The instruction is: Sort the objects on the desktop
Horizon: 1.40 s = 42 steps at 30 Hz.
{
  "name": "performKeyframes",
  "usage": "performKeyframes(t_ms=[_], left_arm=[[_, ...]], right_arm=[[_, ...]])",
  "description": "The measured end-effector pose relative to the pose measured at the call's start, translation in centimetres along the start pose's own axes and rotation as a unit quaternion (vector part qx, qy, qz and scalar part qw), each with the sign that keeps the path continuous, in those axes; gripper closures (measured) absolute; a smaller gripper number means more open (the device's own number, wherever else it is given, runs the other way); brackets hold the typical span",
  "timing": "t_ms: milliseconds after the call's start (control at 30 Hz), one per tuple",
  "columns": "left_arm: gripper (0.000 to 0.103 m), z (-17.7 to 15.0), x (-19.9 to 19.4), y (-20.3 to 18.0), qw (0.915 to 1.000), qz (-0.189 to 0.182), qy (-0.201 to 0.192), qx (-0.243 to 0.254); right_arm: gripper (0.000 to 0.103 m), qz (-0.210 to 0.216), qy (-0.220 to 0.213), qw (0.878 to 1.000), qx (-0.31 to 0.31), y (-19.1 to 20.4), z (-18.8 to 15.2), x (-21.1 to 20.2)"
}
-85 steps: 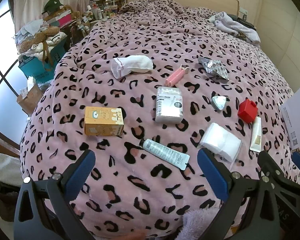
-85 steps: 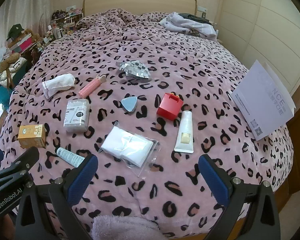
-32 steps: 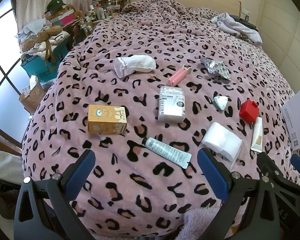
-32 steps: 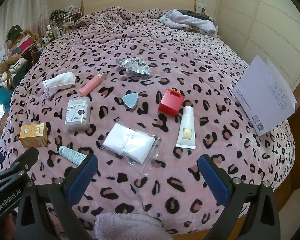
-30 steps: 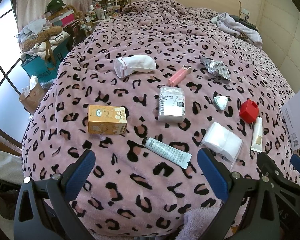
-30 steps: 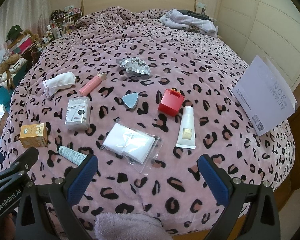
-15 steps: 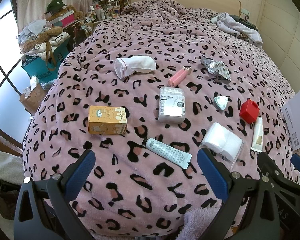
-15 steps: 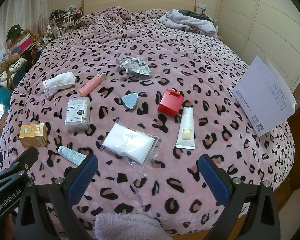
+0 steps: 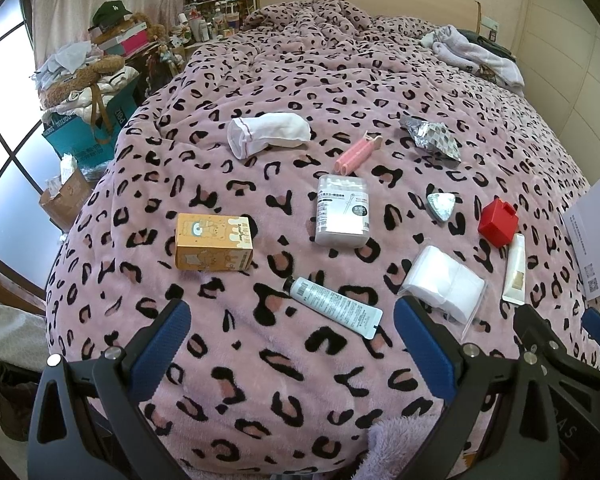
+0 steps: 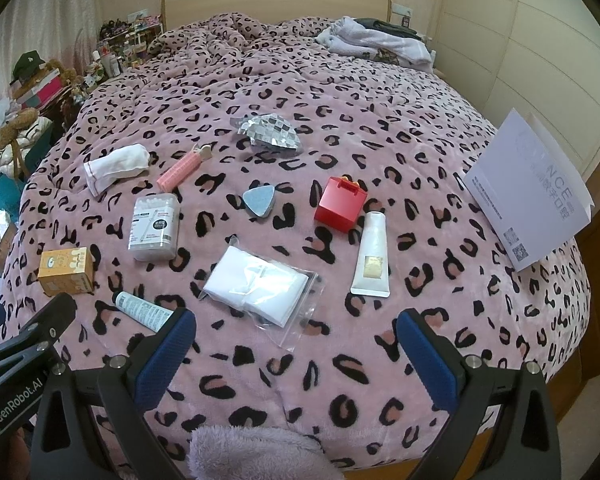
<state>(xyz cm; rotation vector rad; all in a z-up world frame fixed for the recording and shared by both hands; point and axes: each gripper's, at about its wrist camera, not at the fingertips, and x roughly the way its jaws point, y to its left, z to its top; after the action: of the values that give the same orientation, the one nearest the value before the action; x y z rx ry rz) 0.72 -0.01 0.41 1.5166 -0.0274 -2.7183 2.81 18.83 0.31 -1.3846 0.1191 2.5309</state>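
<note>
Small items lie spread on a pink leopard-print bed [image 9: 260, 360]. In the left wrist view: an orange box [image 9: 213, 242], a cotton swab box [image 9: 342, 210], a grey tube [image 9: 334, 306], a white sock [image 9: 268, 134], a pink roller [image 9: 357, 153]. In the right wrist view: a bag of white pads [image 10: 260, 280], a red box [image 10: 341, 203], a white tube [image 10: 372, 254], a blue triangle [image 10: 260, 199], a silver foil bag [image 10: 269, 131]. My left gripper [image 9: 288, 330] and right gripper [image 10: 296, 340] both hover open and empty above the bed's near edge.
A white paper bag [image 10: 530, 190] stands at the bed's right edge. Folded clothes [image 10: 374, 42] lie by the headboard. Cluttered boxes and bags [image 9: 88, 92] stand on the floor left of the bed. A fuzzy lilac sleeve [image 10: 256, 454] shows at the bottom.
Both views have shifted only slightly. No object on the bed has moved and both grippers stay open.
</note>
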Motion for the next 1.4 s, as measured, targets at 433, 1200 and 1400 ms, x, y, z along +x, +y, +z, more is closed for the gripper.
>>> performKeyframes(t_ms=[433,1200,1400], left_arm=[[0.001,0.1,0.0,-0.2,1.0000,0.001,-0.002,0.000],[0.000,-1.5,0.6,1.9,0.9992,-0.033,-0.023,0.006],[0.000,-3.1,1.9,3.6,0.9987,-0.047,-0.012,0.017]], right_arm=[[0.000,-0.001,-0.001,1.000,0.001,0.0,-0.1,0.0],[0.000,0.017,0.005,1.000,-0.011,-0.4,-1.2,0.7],[0.000,0.037,0.027,0.999,0.005,-1.1,-2.4,2.0]])
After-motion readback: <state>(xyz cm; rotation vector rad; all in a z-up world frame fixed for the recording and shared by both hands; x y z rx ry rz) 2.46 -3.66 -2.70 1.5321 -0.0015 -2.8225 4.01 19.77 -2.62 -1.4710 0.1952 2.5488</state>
